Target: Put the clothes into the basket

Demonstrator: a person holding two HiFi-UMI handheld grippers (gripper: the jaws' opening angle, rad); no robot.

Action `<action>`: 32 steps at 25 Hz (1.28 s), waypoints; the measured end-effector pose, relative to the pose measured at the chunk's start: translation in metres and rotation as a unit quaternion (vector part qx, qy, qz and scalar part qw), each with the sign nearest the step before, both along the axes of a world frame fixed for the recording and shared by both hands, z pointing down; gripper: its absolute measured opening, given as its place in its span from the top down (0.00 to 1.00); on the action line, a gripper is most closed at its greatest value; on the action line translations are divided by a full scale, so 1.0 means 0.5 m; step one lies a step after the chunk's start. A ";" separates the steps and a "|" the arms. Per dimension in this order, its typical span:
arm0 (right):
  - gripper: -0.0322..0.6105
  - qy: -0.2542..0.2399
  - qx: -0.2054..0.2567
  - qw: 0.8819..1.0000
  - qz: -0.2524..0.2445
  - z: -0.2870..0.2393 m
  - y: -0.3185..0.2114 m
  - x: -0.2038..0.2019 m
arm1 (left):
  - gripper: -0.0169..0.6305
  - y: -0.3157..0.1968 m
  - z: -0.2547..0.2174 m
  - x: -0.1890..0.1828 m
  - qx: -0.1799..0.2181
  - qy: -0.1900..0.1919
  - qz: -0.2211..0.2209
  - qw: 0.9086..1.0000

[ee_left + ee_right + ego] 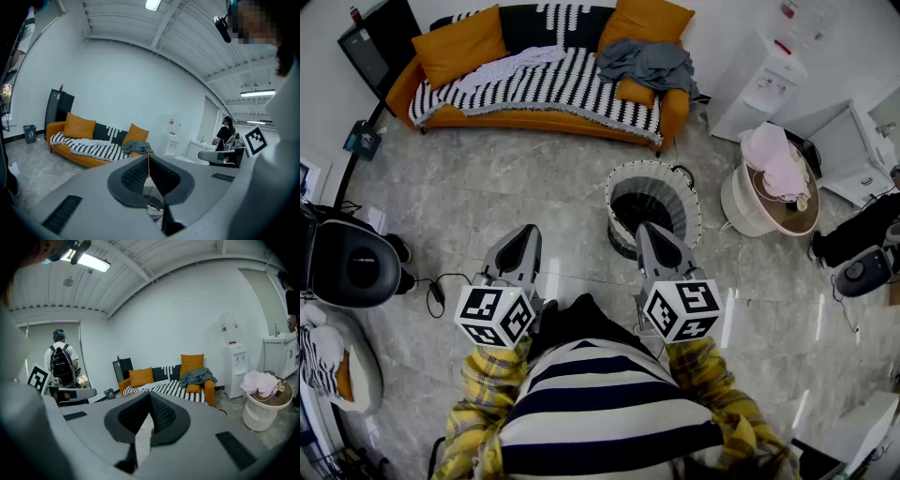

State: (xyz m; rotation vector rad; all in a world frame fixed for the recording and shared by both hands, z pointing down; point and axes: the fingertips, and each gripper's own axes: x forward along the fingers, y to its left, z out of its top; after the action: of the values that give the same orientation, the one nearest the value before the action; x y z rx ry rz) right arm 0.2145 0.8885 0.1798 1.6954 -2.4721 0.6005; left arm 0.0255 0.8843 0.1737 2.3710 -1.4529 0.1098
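A white wicker basket (653,204) with a dark inside stands on the floor just ahead of my right gripper (648,228). My left gripper (526,232) is level with it, further left. Both are shut with nothing in them, as the gripper views confirm for the left gripper (148,157) and the right gripper (150,397). On the orange sofa (441,117) lie a grey garment (649,61) (198,377) (137,147) and a pale garment (516,64). Pink clothes (773,161) (260,383) sit on a round white stand (741,202).
A white water dispenser (759,89) stands to the right of the sofa. A black round chair (352,267) and a floor cable (441,286) are at the left. Dark equipment (862,253) lies at the right. A person with a backpack (61,364) stands far off.
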 end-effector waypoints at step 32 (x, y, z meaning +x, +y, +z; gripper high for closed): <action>0.91 0.002 -0.027 0.999 -0.024 0.053 -0.322 -0.170 | 0.94 -0.325 0.045 -0.157 -0.007 0.009 0.005 1.000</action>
State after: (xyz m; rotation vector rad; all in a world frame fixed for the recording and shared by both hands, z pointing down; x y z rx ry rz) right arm 0.1296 0.7274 0.2062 1.6120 -2.4629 0.6517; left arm -0.0531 0.7220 0.1961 2.3622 -1.4279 0.1019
